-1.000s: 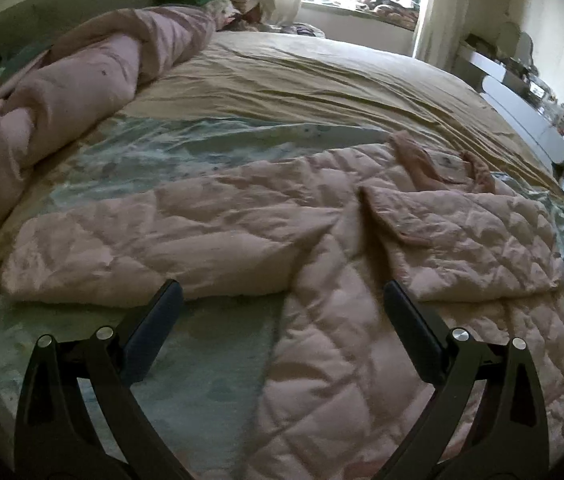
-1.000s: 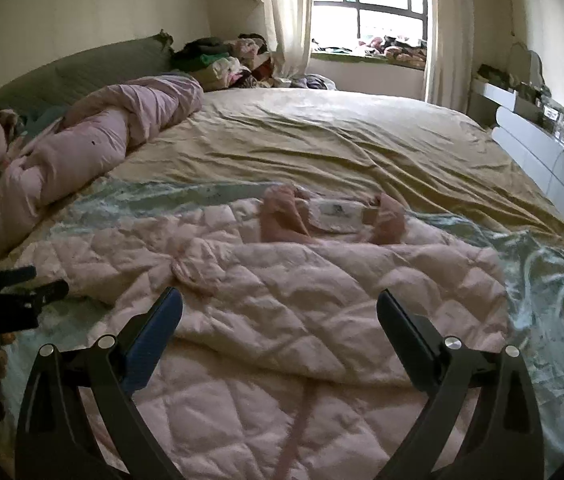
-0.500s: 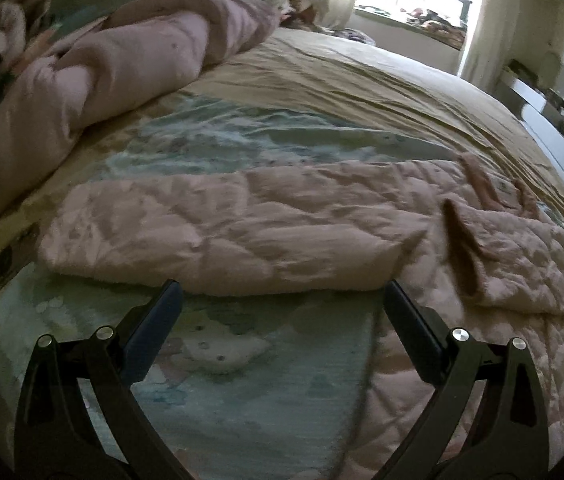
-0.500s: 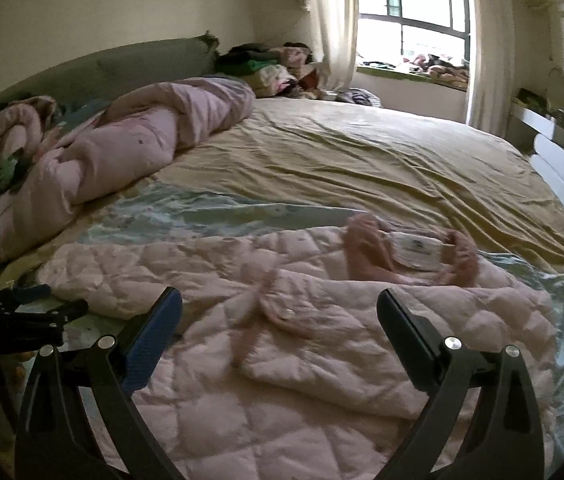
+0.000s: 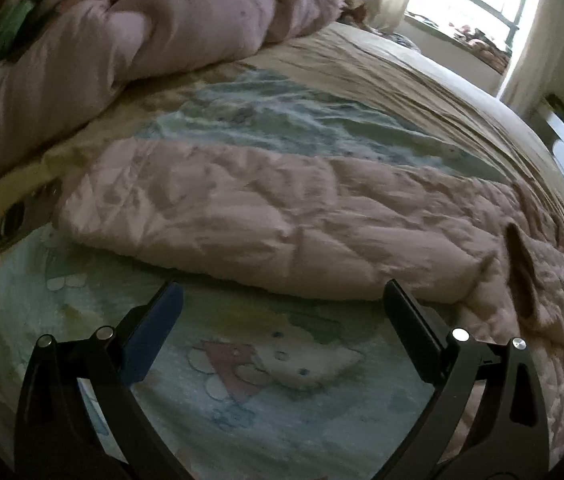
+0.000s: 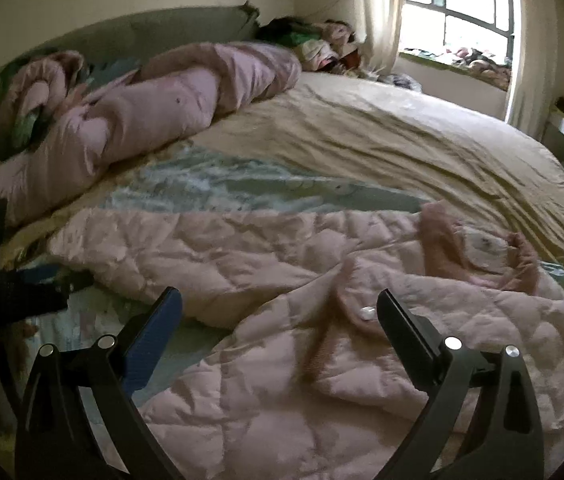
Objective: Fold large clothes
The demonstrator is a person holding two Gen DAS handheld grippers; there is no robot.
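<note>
Sleeve: we see the pale pink quilted padded jacket point(image 6: 362, 320) spread on the bed point(image 6: 402, 148), its outstretched sleeve point(image 5: 265, 224) lying crosswise just ahead of our left gripper point(image 5: 282, 304)
Nearer hand: left, facing the sleeve's long side; the cuff end lies to its left
Grippers: both wide, holding nothing; right gripper point(image 6: 279, 308) hangs over the jacket front
Change: we have swung the left gripper leftward along the sleeve and closer

The bed point(image 6: 422, 152) is covered by a tan sheet; a pink quilted jacket point(image 6: 282, 264) is spread at 6 o'clock, a rolled pink duvet point(image 6: 153, 120) at 10 o'clock.
</note>
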